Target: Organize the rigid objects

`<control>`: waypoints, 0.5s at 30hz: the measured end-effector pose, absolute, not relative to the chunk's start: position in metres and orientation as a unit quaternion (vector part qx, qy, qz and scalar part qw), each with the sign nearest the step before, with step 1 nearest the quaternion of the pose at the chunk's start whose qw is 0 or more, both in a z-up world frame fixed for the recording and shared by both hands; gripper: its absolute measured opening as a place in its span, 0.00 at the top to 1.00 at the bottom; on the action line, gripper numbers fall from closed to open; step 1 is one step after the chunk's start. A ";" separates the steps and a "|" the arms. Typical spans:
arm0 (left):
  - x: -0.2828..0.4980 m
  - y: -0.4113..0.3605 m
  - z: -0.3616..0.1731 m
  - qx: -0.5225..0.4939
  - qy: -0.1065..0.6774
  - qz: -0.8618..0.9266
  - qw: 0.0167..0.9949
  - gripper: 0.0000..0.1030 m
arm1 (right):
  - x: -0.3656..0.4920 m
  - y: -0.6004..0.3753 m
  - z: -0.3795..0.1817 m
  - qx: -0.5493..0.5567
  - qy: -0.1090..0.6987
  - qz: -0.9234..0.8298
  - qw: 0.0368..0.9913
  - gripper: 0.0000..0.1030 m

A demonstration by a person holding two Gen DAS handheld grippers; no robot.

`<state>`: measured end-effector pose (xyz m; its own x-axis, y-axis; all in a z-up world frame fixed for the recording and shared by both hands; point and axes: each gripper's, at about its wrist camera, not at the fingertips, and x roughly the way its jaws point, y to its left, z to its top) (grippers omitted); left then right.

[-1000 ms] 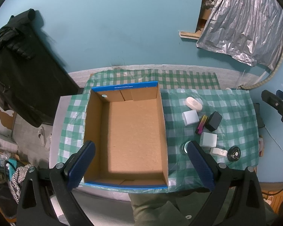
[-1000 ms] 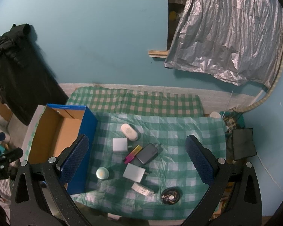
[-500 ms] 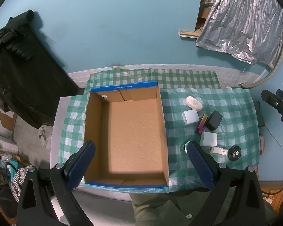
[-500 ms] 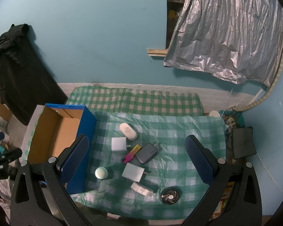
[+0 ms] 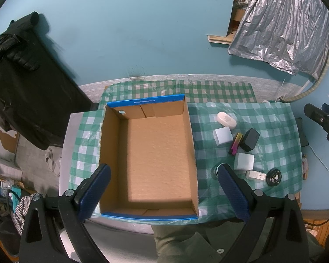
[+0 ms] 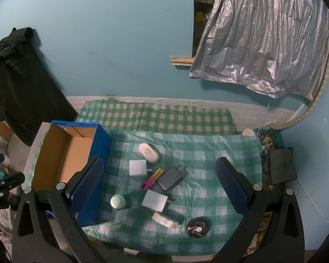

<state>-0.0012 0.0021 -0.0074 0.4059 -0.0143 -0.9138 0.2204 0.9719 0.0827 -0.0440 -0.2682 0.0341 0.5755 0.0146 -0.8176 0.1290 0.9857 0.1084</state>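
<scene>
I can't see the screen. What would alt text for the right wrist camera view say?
The open right gripper hovers above a green checked tablecloth scattered with small items: a white oval case, two white chargers, a pink stick, a dark power bank, a round black disc. An open cardboard box sits to the left, against a blue wall.

A lived-in home room: teal painted wall (image 6: 111,43), green checked tablecloth (image 6: 186,144), black garment (image 6: 13,74) hanging, crinkled silver sheet (image 6: 263,43) covering an opening.

Teal wall (image 6: 120,54) behind worktop. Crinkled silver foil sheet (image 6: 263,43) hangs upper R; black garment (image 5: 22,83) hangs L. Green-checked cloth (image 6: 208,153) covers worktop.
</scene>
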 end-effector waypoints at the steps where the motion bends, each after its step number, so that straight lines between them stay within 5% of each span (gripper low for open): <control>1: -0.002 0.002 -0.008 0.096 0.541 -0.070 0.833 0.04 | -0.044 -0.268 0.034 0.078 0.459 -0.032 0.884 0.01; 15: 0.001 0.017 -0.014 0.101 0.544 -0.073 0.830 0.04 | -0.048 -0.269 0.033 0.080 0.464 -0.042 0.881 0.01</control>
<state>0.0006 0.0169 -0.0137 0.3981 -0.0122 -0.9173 0.2310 0.9690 0.0874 -0.0485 -0.2693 0.0327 0.5657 0.0012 -0.8246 0.1476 0.9837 0.1027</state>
